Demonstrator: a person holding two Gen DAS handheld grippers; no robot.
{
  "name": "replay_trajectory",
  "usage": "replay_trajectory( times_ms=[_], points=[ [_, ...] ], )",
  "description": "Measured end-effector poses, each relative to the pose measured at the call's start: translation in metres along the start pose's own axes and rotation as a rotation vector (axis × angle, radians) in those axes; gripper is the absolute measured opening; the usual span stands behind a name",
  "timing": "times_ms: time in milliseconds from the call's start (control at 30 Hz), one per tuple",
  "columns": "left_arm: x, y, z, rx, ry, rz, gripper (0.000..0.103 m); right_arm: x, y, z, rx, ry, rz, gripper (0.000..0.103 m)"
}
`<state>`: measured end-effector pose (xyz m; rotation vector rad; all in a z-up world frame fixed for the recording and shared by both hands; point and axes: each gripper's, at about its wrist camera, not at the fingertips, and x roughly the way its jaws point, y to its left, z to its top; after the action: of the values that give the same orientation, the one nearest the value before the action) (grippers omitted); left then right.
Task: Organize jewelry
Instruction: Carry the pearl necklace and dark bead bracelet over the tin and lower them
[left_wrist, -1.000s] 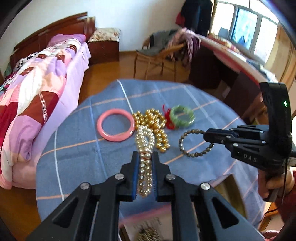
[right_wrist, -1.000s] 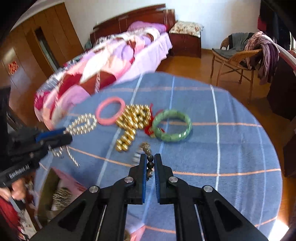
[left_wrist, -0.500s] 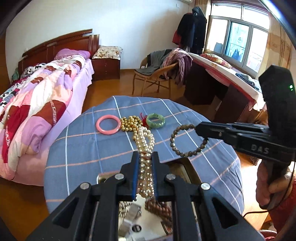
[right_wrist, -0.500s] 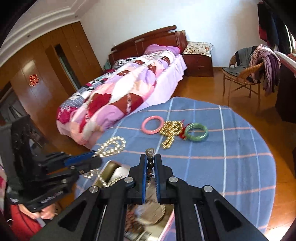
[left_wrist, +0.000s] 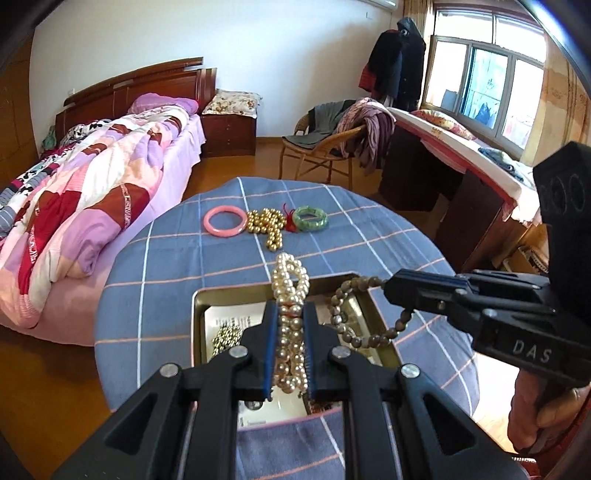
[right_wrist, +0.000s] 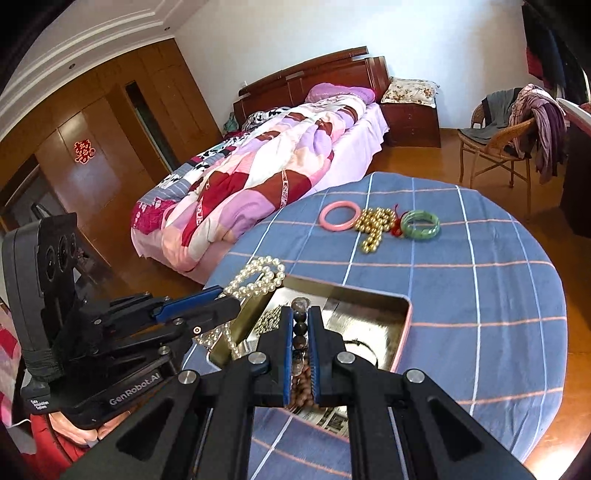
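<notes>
Three pieces remain on the counter (left_wrist: 177, 258) — pink bangle (left_wrist: 225, 220), gold beads (left_wrist: 266, 226), green bangle (left_wrist: 311, 218). Over the tin (right_wrist: 402, 314), left gripper (left_wrist: 289, 343) pinches a pearl strand (left_wrist: 290, 280) — right gripper (right_wrist: 300, 354) clamps a dark bead bracelet (left_wrist: 369, 332).

pearl strand (left_wrist: 290, 291), bead bracelet (left_wrist: 354, 314) (over tin (left_wrist: 195, 314))

A home bedroom: a bed (right_wrist: 280, 162) with a patchwork quilt (left_wrist: 85, 192) at ten o'clock, a wooden wardrobe (right_wrist: 110, 140) beyond, a clothes-draped wicker chair (left_wrist: 325, 147) at one o'clock, and a window (left_wrist: 484, 96) at two.
</notes>
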<state>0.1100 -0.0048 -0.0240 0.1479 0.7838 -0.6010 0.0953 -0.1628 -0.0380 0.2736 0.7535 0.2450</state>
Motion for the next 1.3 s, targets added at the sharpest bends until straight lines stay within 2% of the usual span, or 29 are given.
replay_trajectory(
  times_ms=[367, 1300],
  points=[
    [0.003, -0.004, -0.017, -0.005, 0.020, 0.028, 0.014, 0.009, 0.014, -0.013, -0.014, 0.033, 0.005, 0.007],
    [0.038, -0.008, -0.024, -0.010, 0.099, 0.098, 0.014, 0.050, -0.007, -0.019, 0.025, 0.102, -0.002, 0.007]
  ],
)
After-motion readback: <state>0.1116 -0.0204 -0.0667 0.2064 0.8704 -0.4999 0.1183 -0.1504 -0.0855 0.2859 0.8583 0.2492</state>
